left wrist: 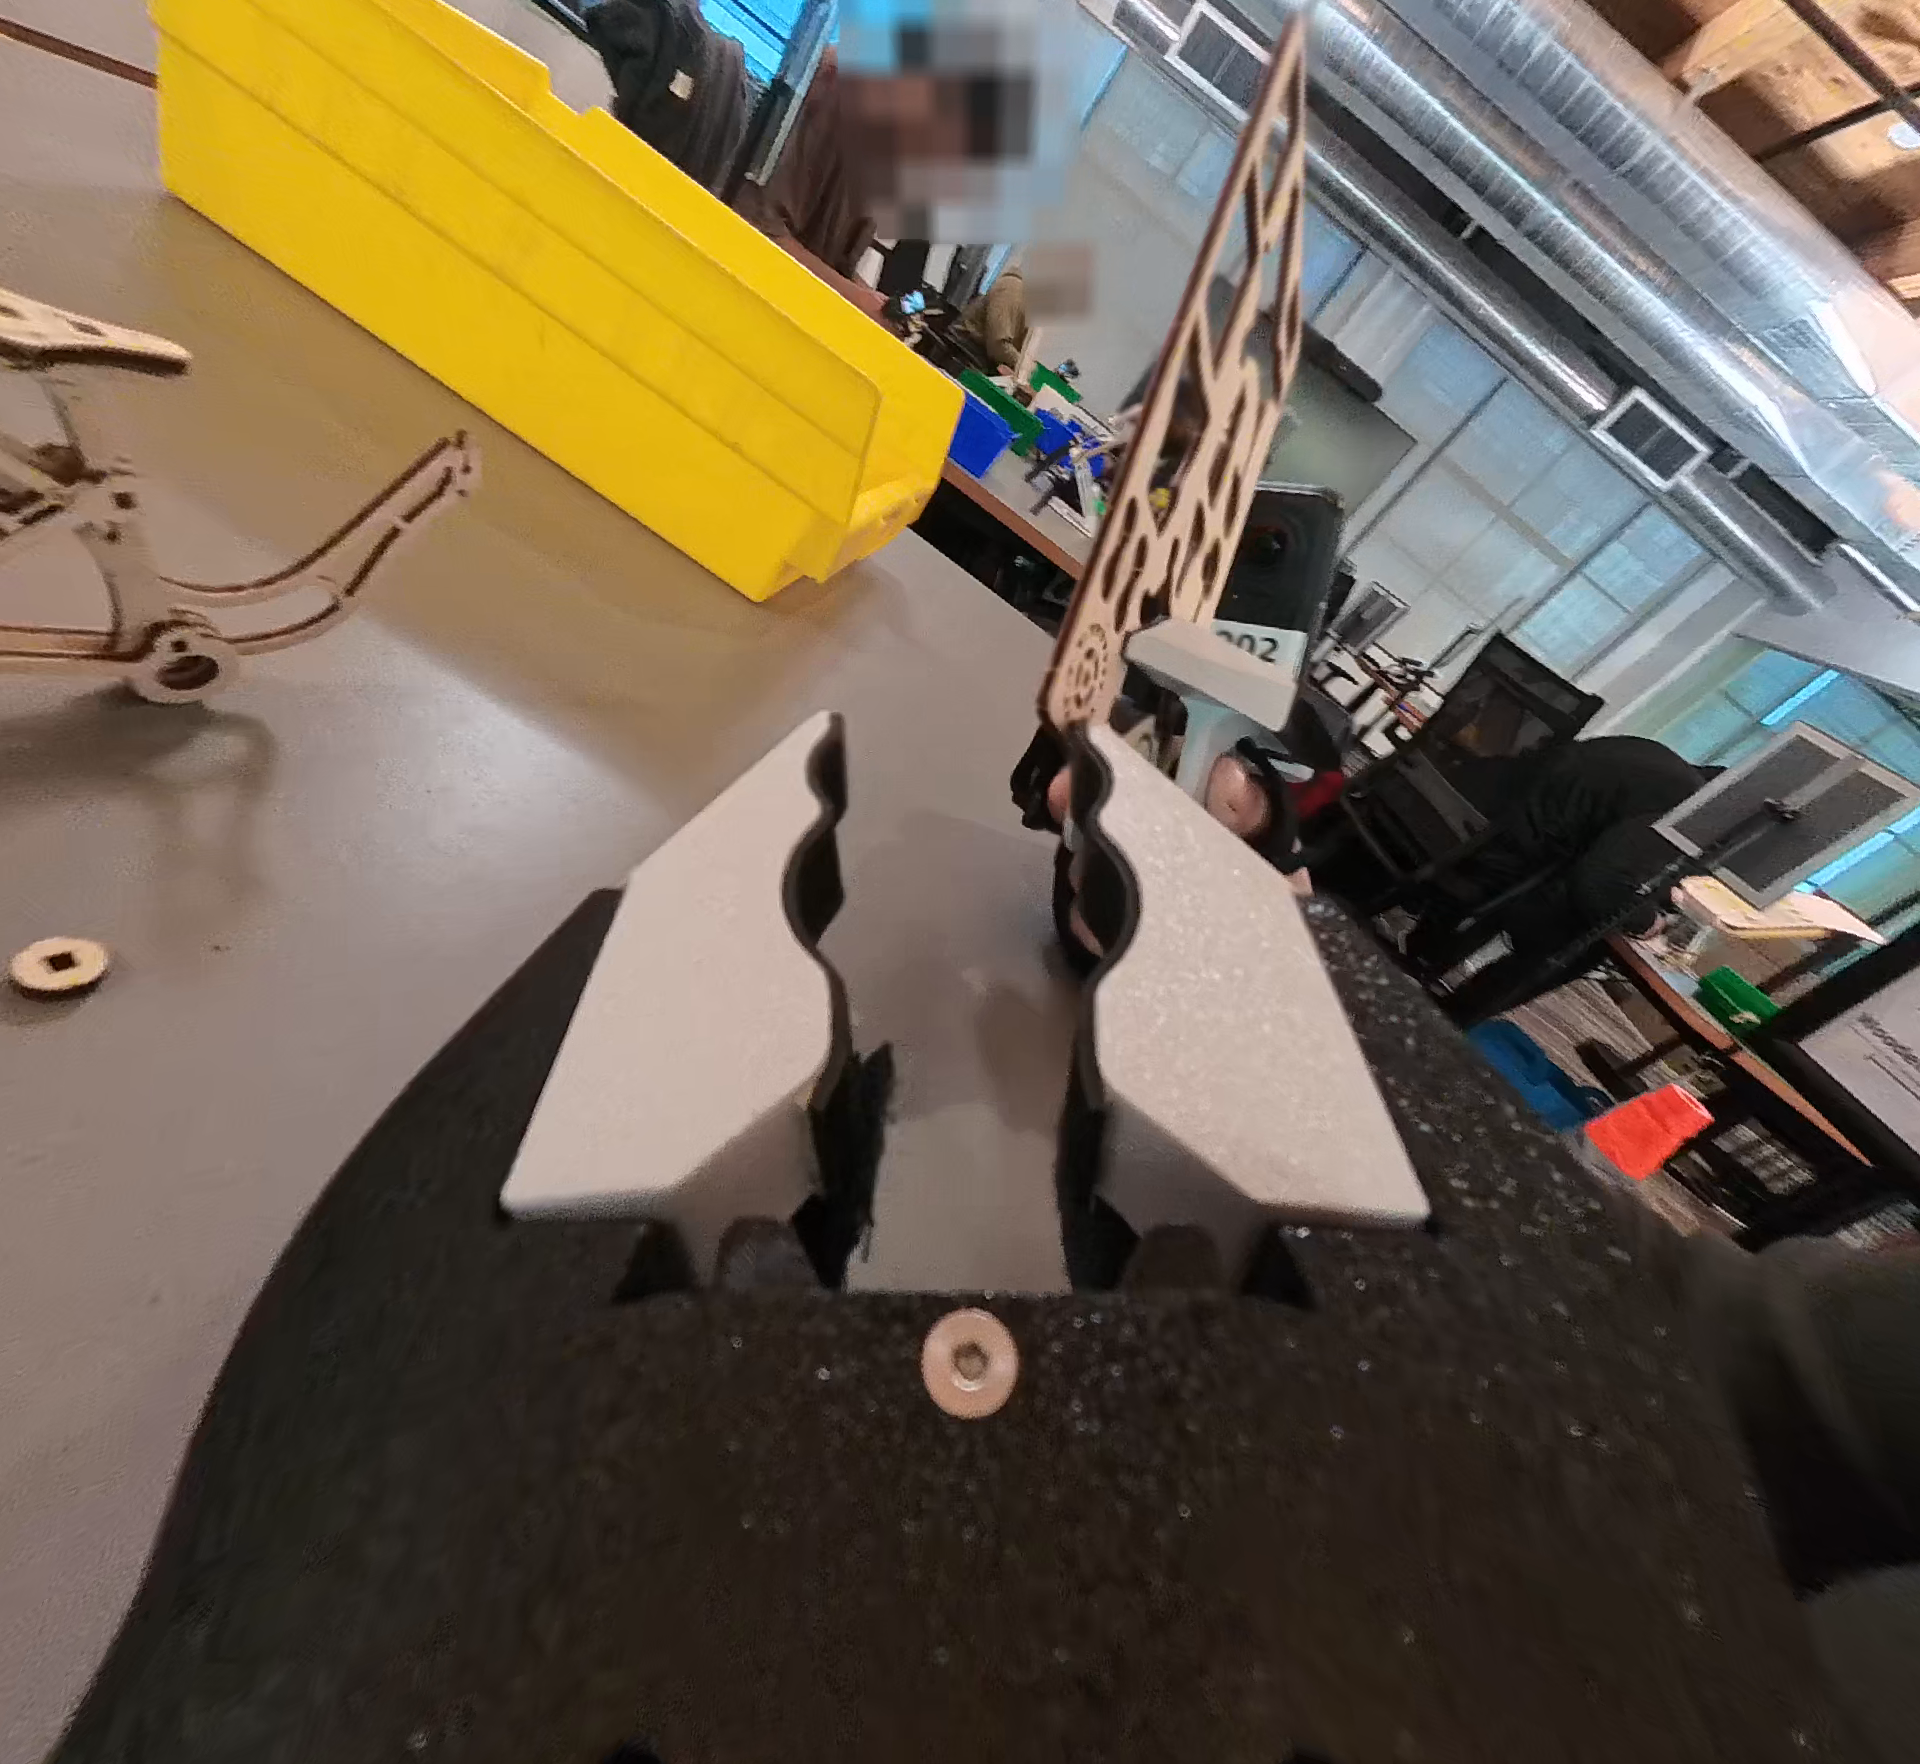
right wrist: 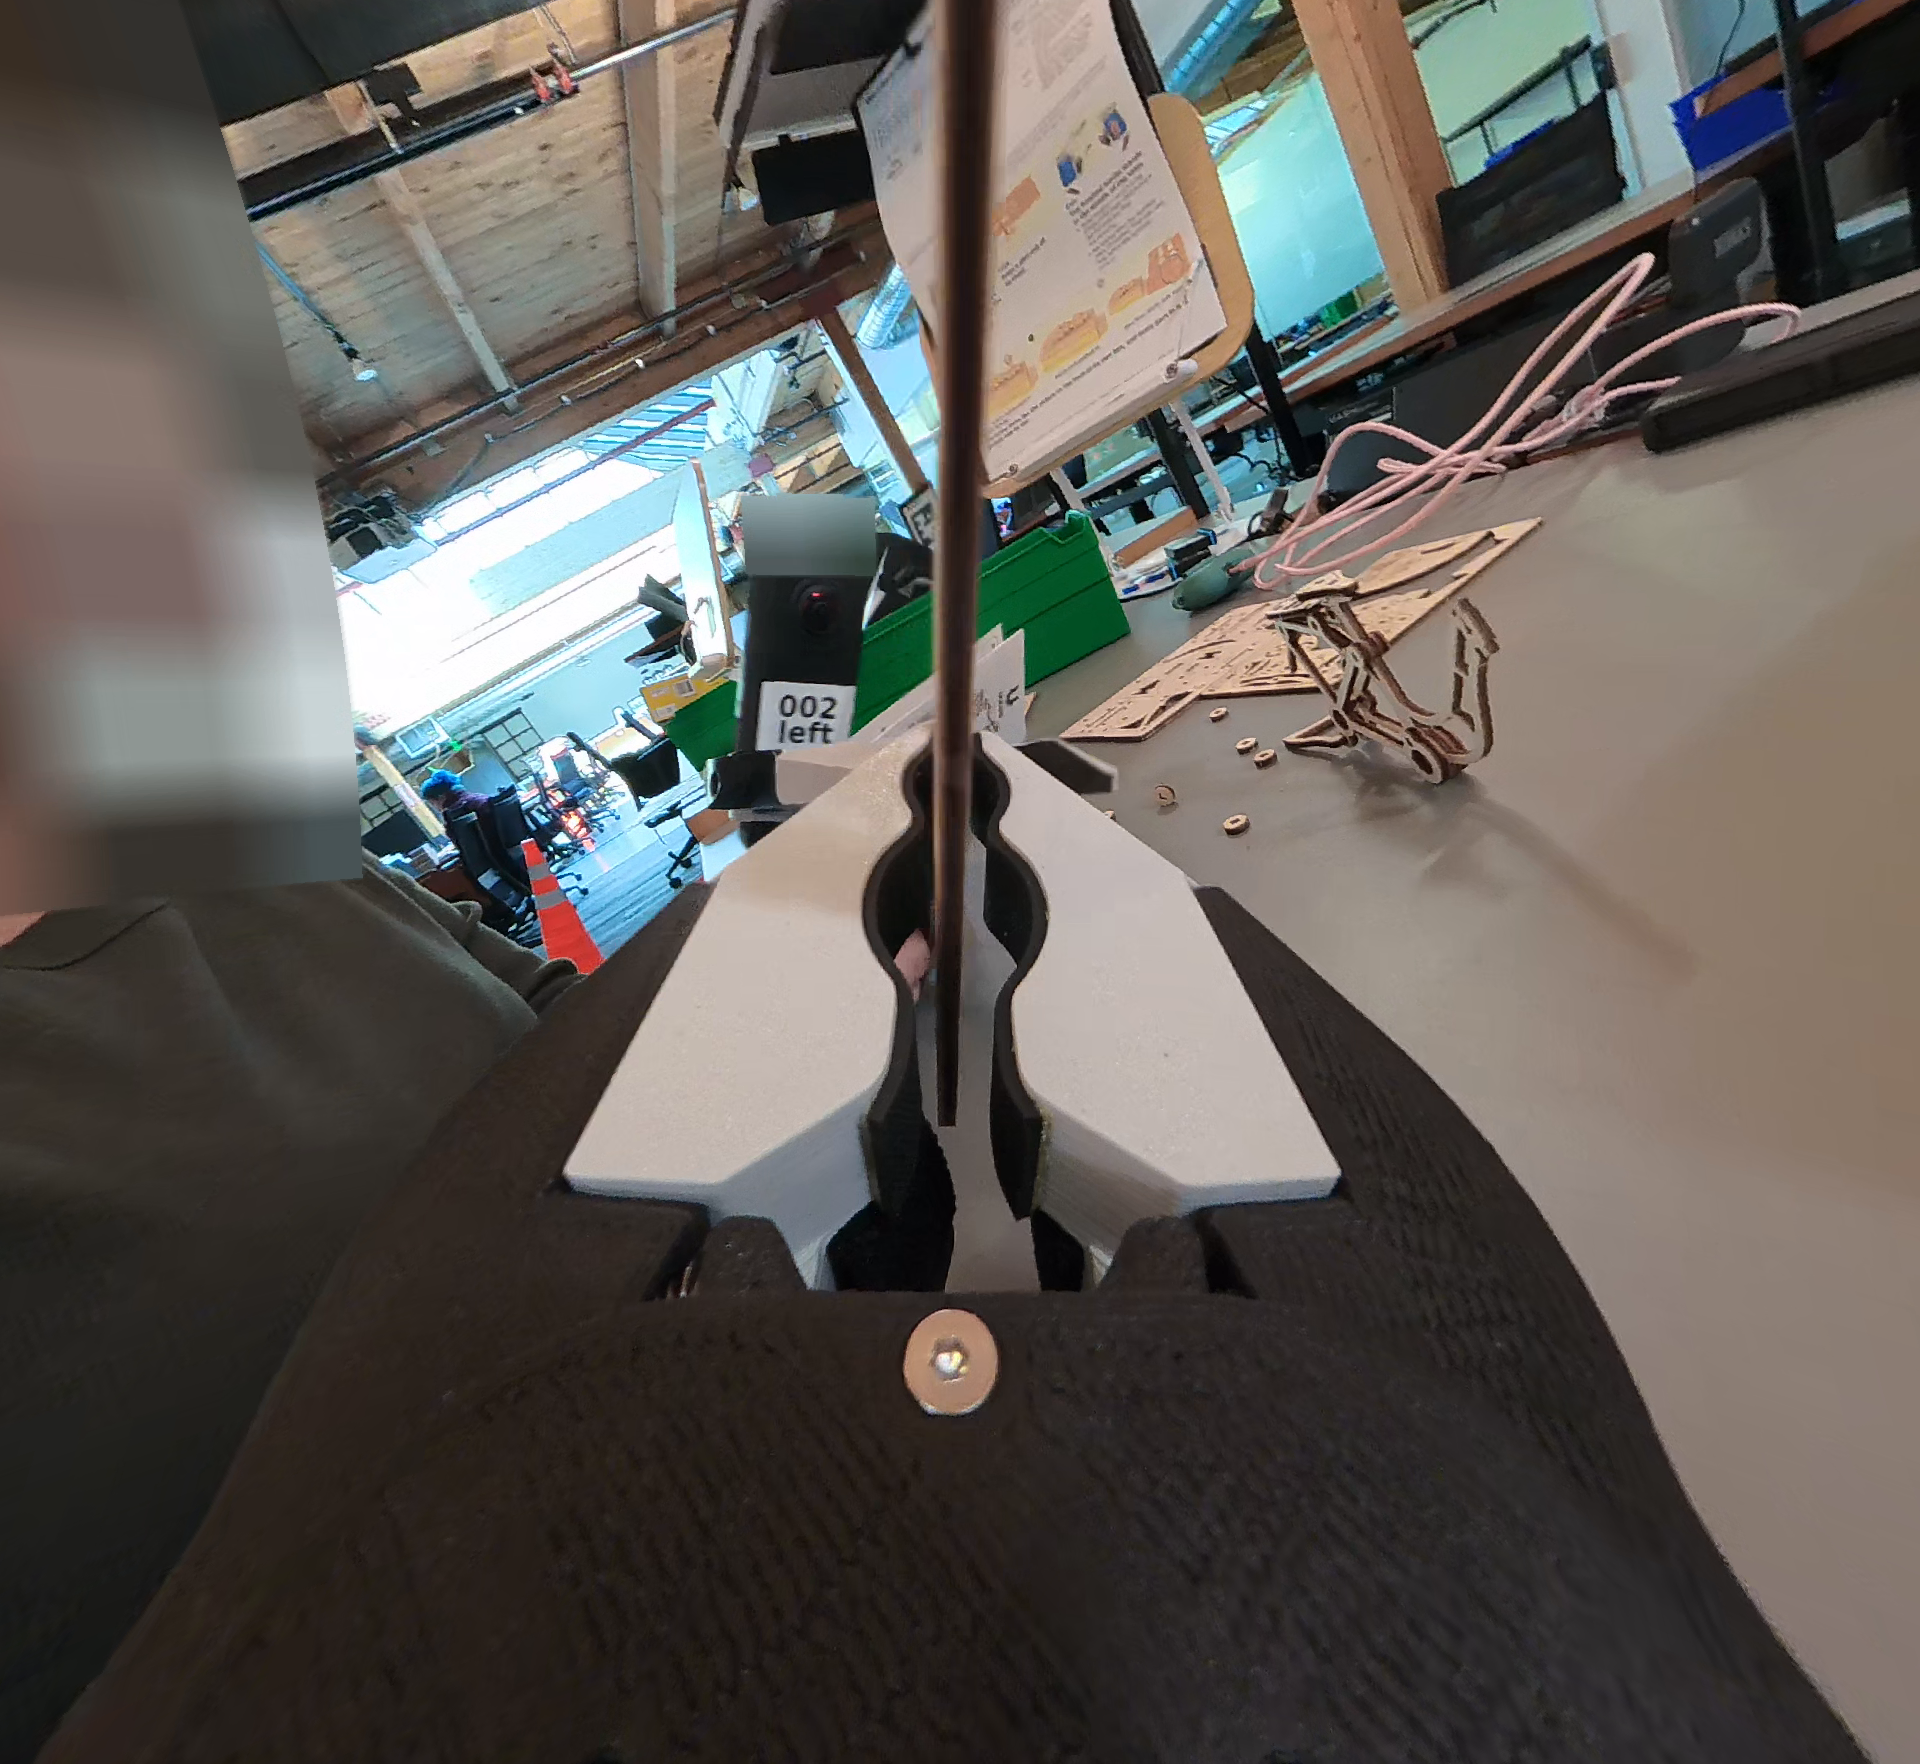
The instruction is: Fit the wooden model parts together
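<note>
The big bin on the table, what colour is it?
Bright yellow bin, seen best in the left wrist view.

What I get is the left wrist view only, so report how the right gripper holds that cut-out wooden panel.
Observer: The right gripper is shut on the wooden panel, which stands edge-on between its fingers.
Operator: Report what loose parts lie on its side.
Observer: Several small wooden discs are scattered on the table, near the part-built wooden frame.
Operator: Name what is behind the frame.
Observer: Flat wooden part sheets, with a pink cord beyond them.
</note>
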Demonstrator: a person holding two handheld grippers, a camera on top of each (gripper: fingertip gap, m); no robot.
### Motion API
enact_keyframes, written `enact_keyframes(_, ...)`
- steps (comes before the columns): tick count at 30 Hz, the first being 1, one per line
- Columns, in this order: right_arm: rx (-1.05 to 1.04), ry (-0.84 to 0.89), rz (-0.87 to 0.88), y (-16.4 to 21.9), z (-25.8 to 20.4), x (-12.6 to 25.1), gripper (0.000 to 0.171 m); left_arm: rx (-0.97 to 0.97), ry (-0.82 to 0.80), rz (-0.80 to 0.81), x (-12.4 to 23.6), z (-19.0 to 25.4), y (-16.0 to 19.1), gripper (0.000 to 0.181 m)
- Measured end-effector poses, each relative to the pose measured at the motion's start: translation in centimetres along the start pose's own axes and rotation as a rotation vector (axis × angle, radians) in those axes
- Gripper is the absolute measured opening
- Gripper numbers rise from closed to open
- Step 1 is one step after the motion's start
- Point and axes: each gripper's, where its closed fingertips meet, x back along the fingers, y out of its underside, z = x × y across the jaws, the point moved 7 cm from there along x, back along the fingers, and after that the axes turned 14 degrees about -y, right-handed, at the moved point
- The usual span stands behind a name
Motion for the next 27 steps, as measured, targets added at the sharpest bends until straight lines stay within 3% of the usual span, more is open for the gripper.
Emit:
enact_keyframes(5, -0.002, 0.027, -0.029, 0.2, 0.2, -0.3, 0.000, 0.000, -0.012, 0.030, 0.1, -0.1, -0.2, 0.048)
enact_keyframes(13, -0.021, 0.019, -0.029, 0.2, 0.2, -0.2, 0.000, 0.046, 0.099, 0.131, 1.0, 0.2, -1.1, 0.050)
enact_keyframes(18, -0.047, -0.014, -0.027, 0.3, 0.0, -0.2, 0.000, -0.071, 0.161, -0.006, -0.3, 1.8, 0.2, 0.038)
enact_keyframes(21, -0.054, -0.028, -0.028, 0.3, 0.0, -0.2, 0.000, 0.003, 0.260, -0.063, -0.9, 2.2, 0.3, 0.023)
enact_keyframes(23, -0.045, -0.037, -0.016, 0.2, -0.2, -0.2, 0.001, 0.091, 0.299, -0.090, -1.3, 1.9, 0.1, 0.002)
enact_keyframes(27, 0.047, -0.002, 0.002, 0.0, -0.5, -0.2, 0.005, 0.138, 0.359, -0.113, -1.3, 2.0, -0.1, 0.001)
